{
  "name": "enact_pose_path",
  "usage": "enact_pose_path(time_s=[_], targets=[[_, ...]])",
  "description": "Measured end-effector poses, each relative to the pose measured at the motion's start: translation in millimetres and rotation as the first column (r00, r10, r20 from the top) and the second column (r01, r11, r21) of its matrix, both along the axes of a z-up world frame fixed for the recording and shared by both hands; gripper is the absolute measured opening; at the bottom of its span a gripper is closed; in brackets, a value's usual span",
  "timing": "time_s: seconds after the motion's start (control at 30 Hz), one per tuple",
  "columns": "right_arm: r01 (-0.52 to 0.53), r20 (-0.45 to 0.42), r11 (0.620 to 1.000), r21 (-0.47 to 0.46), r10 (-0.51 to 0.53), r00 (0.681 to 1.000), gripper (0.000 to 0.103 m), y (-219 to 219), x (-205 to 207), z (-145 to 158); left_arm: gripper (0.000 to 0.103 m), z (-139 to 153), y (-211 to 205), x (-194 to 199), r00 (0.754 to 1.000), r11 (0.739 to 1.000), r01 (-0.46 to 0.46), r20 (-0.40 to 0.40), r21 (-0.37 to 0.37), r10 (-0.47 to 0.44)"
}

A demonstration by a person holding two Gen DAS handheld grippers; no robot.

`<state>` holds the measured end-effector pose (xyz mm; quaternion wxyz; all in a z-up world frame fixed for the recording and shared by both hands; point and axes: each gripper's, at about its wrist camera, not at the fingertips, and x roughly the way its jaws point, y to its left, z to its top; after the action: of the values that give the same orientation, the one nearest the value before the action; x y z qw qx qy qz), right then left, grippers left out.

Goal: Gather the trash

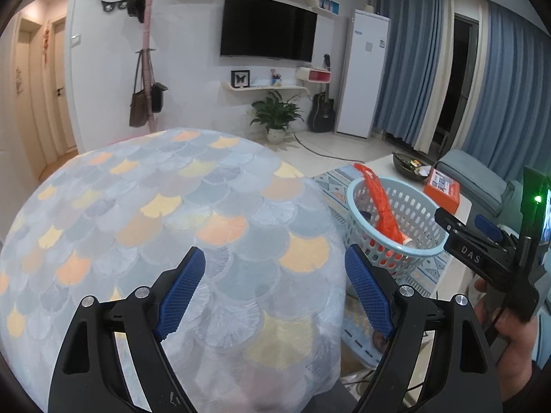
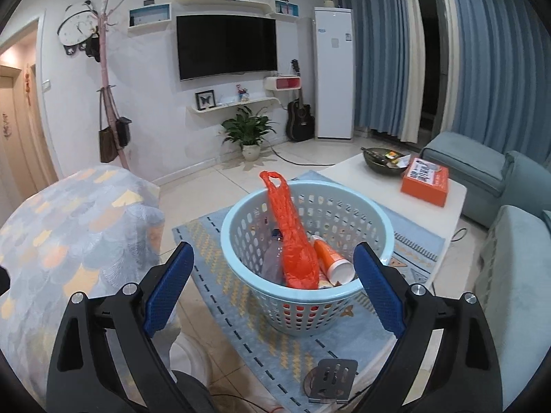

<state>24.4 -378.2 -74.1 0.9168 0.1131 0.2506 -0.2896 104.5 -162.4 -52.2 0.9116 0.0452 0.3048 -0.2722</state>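
A pale blue perforated basket (image 2: pixel 241 213) stands on the rug just beyond my right gripper (image 2: pixel 272 246), which is open with nothing between its blue pads. In the basket lie a crumpled orange plastic bag (image 2: pixel 292 241) that pokes above the rim, an orange and white tube (image 2: pixel 332 258) and a clear plastic bottle (image 2: pixel 272 258). My left gripper (image 1: pixel 273 251) is open and empty above a rounded surface draped in a scale-patterned cloth (image 1: pixel 155 223). In the left wrist view the basket (image 1: pixel 406 206) with the orange bag (image 1: pixel 382 206) sits to the right, and the right gripper (image 1: pixel 465 222) hovers beside it in a hand.
A white coffee table (image 2: pixel 361 172) behind the basket carries a dark bowl (image 2: pixel 382 160) and an orange box (image 2: pixel 425 180). A blue sofa (image 2: pixel 509 258) runs along the right. A metal bracket (image 2: pixel 332 380) lies on the patterned rug (image 2: pixel 241 309). The cloth-covered piece (image 2: pixel 69 241) stands to the left.
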Motion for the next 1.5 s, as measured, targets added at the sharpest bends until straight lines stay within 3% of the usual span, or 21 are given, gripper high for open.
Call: enact_pose_path(time_s=[0.67,1.5], targets=[[-0.047,-0.008,0.998,-0.049,0.047,0.999,0.090,46,6,5,0.082,-2,19,-9,1.000,1.000,-0.012,0.021,-0.013,0.012],[-0.068,-0.013,0.996,-0.057,0.067,0.998,0.090,57,7,6,0.082,-1,30,-10,0.999,0.999,-0.031,0.022,-0.021,0.031]])
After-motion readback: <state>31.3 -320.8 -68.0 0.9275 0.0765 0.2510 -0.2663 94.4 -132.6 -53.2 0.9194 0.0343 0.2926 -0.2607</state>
